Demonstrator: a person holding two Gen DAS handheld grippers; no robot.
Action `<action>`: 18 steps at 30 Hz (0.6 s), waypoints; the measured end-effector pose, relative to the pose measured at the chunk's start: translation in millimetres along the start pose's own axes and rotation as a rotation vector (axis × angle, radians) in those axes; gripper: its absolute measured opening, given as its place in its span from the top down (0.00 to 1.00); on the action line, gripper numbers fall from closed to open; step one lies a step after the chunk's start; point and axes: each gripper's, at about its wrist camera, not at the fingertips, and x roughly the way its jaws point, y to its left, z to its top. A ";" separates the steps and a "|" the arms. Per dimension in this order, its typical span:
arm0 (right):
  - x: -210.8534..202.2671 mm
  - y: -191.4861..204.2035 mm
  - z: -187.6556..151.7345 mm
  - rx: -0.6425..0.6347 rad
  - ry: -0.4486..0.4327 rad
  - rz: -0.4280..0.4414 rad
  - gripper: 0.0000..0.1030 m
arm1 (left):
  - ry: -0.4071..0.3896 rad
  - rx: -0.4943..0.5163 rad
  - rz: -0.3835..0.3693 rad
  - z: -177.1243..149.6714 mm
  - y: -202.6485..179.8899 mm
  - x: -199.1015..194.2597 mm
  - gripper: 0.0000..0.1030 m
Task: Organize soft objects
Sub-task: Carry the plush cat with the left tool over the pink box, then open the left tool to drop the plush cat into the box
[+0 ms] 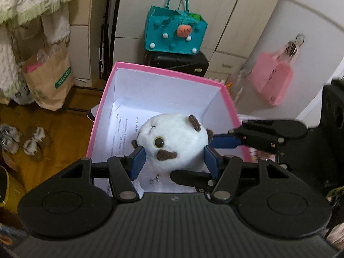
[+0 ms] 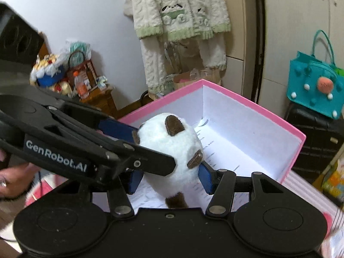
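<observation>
I have both tongs, left [image 1: 172, 161] and right [image 2: 169, 178], closed on the plush toy [image 1: 172, 142] at frame centre, over the pink box [image 1: 163, 71]. Next, I judge: lower, then release.

Both wrist views close above the pink box [image 1: 163, 73], angled down, sharing the plush toy [image 1: 172, 142], teal bag [image 1: 175, 32] behind

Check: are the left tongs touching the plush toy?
Touching. The left wrist view shows both blue pads of the left tongs pressed against the sides of the white plush toy, held above the pink box.
</observation>
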 end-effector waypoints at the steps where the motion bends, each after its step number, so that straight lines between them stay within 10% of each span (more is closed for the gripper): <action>1: 4.9 -2.3 -0.6 -0.014 0.018 0.004 0.41 | 0.008 0.013 0.010 1.3 -0.5 5.9 0.44; 18: 25.8 -7.1 1.9 -0.149 0.145 -0.052 0.38 | 0.009 0.022 0.074 0.4 2.5 25.9 0.34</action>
